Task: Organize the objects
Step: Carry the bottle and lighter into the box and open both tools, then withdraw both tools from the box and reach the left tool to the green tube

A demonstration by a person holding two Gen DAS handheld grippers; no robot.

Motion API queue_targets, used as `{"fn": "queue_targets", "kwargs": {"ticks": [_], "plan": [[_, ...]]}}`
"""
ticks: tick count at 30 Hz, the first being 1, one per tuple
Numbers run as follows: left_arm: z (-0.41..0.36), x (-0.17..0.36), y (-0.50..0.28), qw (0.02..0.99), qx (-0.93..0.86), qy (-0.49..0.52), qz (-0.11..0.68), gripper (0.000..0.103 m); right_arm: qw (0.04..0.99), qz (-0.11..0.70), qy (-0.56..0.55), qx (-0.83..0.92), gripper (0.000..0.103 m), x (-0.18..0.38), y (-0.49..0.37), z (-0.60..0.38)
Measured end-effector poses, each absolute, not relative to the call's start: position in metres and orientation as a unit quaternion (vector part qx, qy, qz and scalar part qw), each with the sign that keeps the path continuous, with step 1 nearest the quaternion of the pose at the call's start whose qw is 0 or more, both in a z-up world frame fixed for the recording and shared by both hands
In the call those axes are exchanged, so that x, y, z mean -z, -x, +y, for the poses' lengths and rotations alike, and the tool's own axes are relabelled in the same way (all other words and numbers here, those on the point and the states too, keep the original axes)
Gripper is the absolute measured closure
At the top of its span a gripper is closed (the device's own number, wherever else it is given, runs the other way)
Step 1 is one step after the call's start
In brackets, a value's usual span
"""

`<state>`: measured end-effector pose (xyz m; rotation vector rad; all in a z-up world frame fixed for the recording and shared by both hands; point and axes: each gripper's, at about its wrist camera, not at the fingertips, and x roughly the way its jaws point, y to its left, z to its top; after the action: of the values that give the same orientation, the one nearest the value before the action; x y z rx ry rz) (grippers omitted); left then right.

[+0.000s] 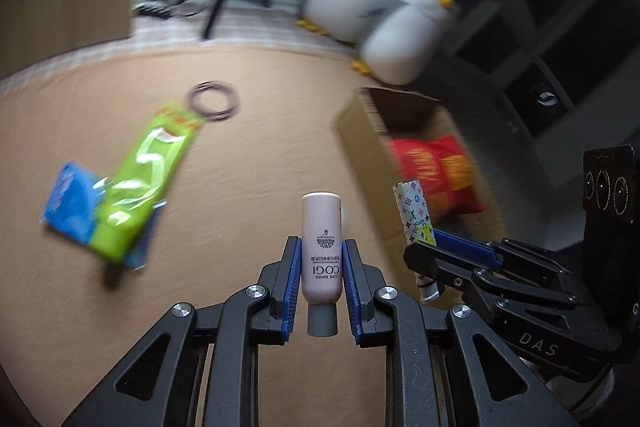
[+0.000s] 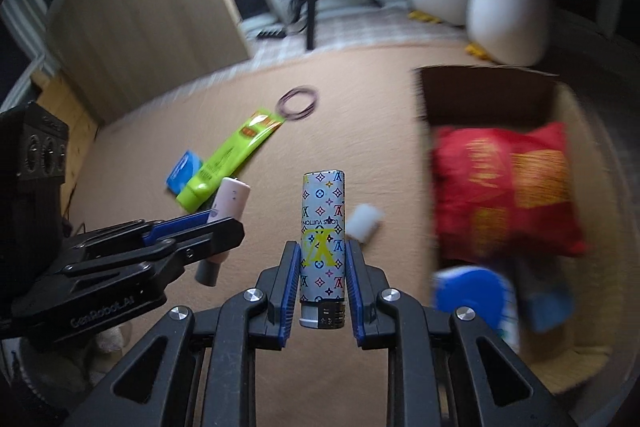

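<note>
I'm clamping my left gripper (image 1: 322, 259) mid-body on the pink tube (image 1: 321, 247), right gripper (image 2: 322, 261) squeezing the slick, light patterned lighter (image 2: 322, 243)

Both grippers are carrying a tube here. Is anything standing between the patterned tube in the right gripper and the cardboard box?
Nothing visible does. The right gripper holds the monogram-patterned tube above the tan surface; the open cardboard box lies just to its right. Only a small white cap lies on the surface between them.

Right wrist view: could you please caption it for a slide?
Right hand-held gripper grips monogram-patterned cylindrical lighter beside open cardboard box.
</note>
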<state>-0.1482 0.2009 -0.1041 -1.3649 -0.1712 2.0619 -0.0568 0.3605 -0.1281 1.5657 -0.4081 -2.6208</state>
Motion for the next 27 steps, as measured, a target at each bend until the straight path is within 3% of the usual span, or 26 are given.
{"fn": "queue_targets", "kwargs": {"ticks": [15, 16, 17, 19, 21, 27], "plan": [[0.348, 0.087, 0.113, 0.427, -0.742, 0.517, -0.013, 0.081, -0.091, -0.18, -0.47, 0.859, 0.082, 0.108, -0.006, 0.483], [0.353, 0.087, 0.111, 0.431, -0.739, 0.518, -0.012, 0.077, -0.094, -0.181, -0.47, 0.859, 0.082, 0.108, -0.007, 0.488], [0.356, 0.087, 0.11, 0.429, -0.739, 0.519, -0.011, 0.063, -0.097, -0.181, -0.468, 0.859, 0.082, 0.108, -0.008, 0.492], [0.357, 0.084, 0.109, 0.425, -0.745, 0.513, -0.015, 0.05, -0.102, -0.186, -0.464, 0.86, 0.074, 0.106, -0.01, 0.5], [0.355, 0.083, 0.111, 0.422, -0.747, 0.513, -0.016, 0.05, -0.105, -0.19, -0.46, 0.861, 0.058, 0.104, -0.012, 0.505], [0.34, 0.084, 0.113, 0.408, -0.755, 0.513, -0.019, 0.05, -0.101, -0.201, -0.448, 0.865, 0.053, 0.103, -0.011, 0.507]]}}
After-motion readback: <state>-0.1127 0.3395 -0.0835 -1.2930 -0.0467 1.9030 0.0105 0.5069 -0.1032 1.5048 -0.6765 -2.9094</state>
